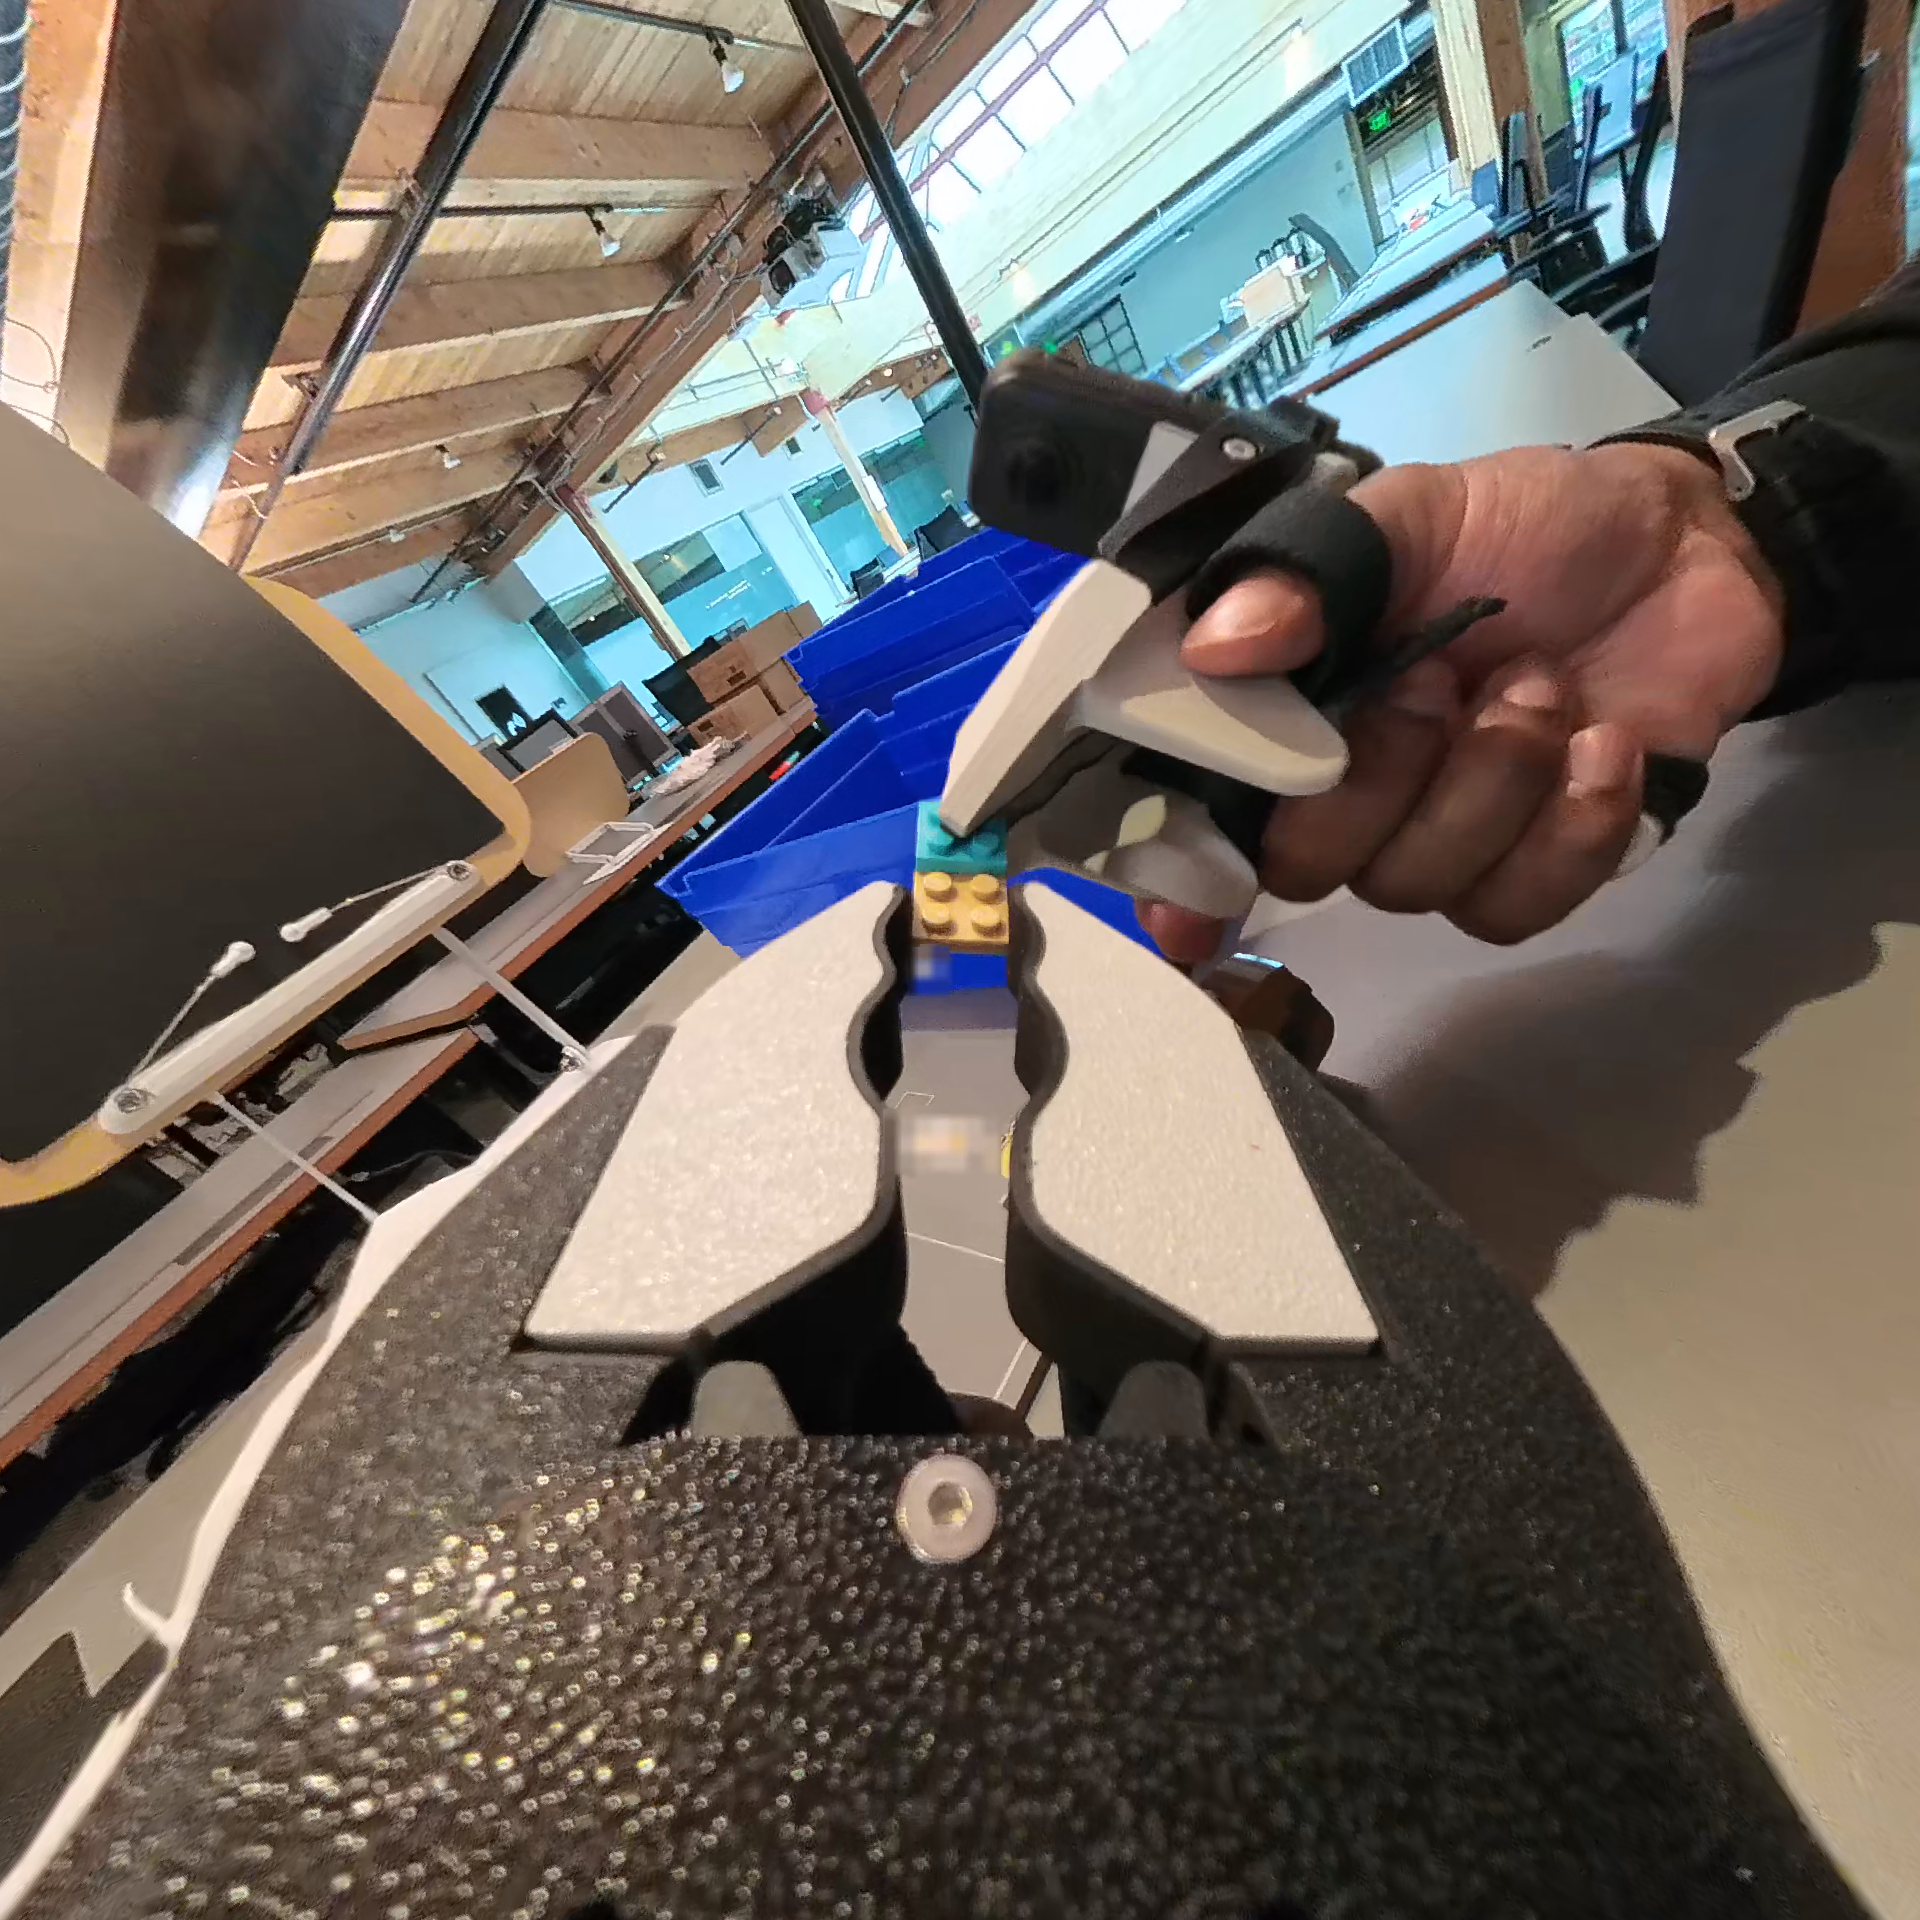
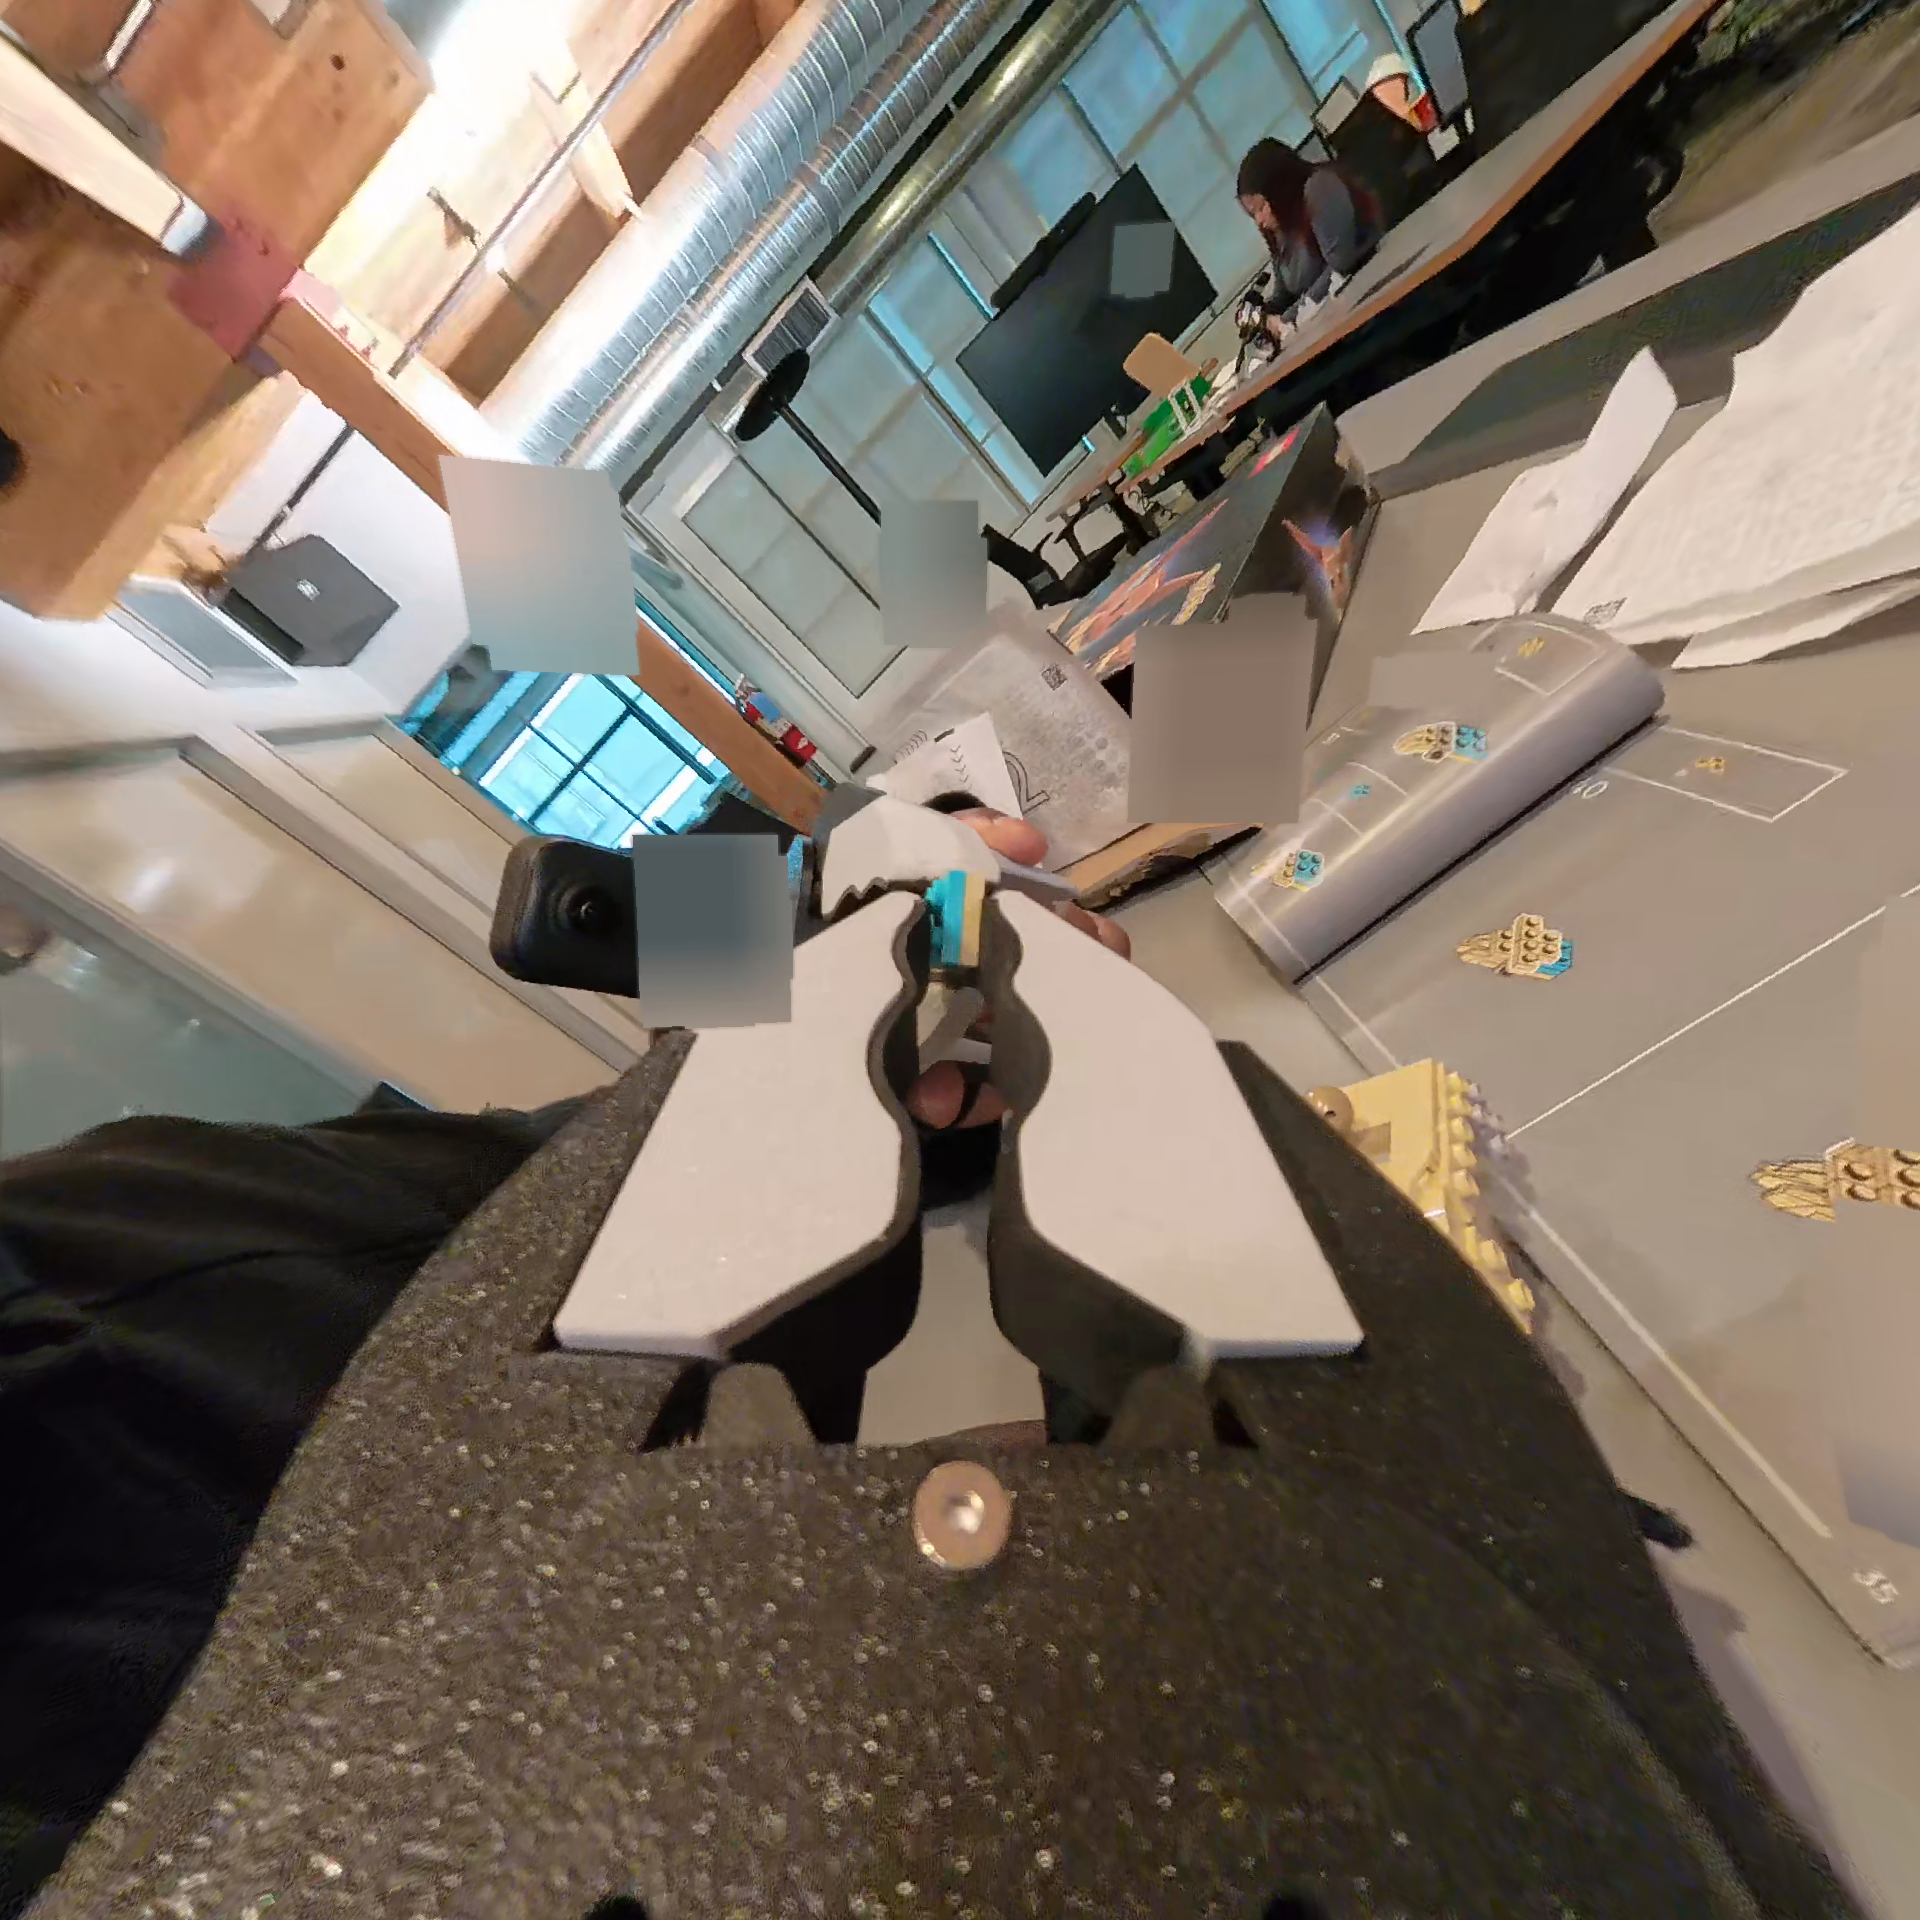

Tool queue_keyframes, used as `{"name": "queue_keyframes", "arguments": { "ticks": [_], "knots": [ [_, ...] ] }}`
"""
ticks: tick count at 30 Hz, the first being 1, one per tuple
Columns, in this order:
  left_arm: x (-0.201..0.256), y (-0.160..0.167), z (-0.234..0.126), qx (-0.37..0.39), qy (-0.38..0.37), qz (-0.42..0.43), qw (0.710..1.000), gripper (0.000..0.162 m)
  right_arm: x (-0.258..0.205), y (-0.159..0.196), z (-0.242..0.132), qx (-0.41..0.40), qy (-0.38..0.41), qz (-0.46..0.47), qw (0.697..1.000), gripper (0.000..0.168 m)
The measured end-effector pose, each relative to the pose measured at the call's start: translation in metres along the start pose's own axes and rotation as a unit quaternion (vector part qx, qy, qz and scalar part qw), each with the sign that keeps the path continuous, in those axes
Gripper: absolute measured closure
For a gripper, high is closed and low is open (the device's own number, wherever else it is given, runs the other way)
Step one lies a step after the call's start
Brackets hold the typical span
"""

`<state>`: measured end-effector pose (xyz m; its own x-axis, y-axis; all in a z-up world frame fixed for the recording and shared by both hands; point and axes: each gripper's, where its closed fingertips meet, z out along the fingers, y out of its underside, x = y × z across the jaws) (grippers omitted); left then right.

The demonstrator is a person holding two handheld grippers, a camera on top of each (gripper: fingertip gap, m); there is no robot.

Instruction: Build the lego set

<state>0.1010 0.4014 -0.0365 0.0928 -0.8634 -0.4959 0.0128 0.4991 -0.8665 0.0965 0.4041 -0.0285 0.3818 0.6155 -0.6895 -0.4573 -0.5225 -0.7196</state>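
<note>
Your left tongs are clamped on the tan brick, gripping its two side walls, with the studded face turned up toward the left wrist camera. Your right tongs are clamped on the teal brick, which touches the far edge of the tan one. In the right wrist view the two pieces sit face to face between the right tongs' tips: teal brick on the left, tan brick on the right. Whether they are fully seated I cannot tell. Both are held in the air above the grey worktop, not resting on it.

Handling, as a judgement: small, light, rigid plastic with smooth, slippery walls. Hold on the flat sides, never across the studs; a skewed grip is likely to let a piece pop out under pressing force.

Orientation: the tan brick shows a two-by-two stud field, so no clear long axis; its studs point up and slightly toward you.

A part-built tan assembly lies on the worktop near its right edge, beside the open instruction booklet. Blue bins stand at the far edge.
</note>
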Motion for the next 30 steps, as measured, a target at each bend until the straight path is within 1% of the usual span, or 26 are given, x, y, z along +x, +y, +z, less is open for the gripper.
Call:
{"name": "queue_keyframes", "arguments": {
  "ticks": [5,8,11,16,18,22,27,30],
  "knots": [
    [0.0,0.003,-0.001,-0.004,-0.012,0.019,1.0,0.145,0.001,0.002,0.002,-0.005,0.0,-0.016,1.0,0.16],
    [-0.001,0.001,-0.003,-0.003,-0.019,0.042,0.999,0.145,0.0,0.002,0.003,-0.004,-0.017,-0.009,1.0,0.159],
    [0.004,-0.002,-0.001,-0.005,-0.021,0.091,0.996,0.145,0.0,0.0,-0.001,-0.002,-0.021,-0.009,1.0,0.145],
    [0.007,-0.001,0.0,-0.015,-0.032,0.136,0.99,0.145,-0.007,0.008,0.0,-0.033,-0.02,-0.055,0.998,0.148],
    [0.01,-0.001,0.0,-0.015,-0.029,0.15,0.988,0.145,-0.004,0.008,-0.001,-0.034,-0.011,-0.063,0.997,0.156],
    [0.011,0.003,0.001,-0.016,-0.022,0.138,0.99,0.145,-0.001,0.01,-0.001,-0.04,-0.018,-0.055,0.997,0.158],
    [0.013,0.002,0.001,-0.006,-0.018,0.147,0.989,0.145,-0.006,0.012,-0.003,-0.03,-0.021,-0.104,0.994,0.16],
    [0.014,-0.002,-0.001,0.006,-0.019,0.147,0.989,0.145,-0.01,0.012,-0.002,-0.023,-0.031,-0.109,0.993,0.16]
  ]
}}
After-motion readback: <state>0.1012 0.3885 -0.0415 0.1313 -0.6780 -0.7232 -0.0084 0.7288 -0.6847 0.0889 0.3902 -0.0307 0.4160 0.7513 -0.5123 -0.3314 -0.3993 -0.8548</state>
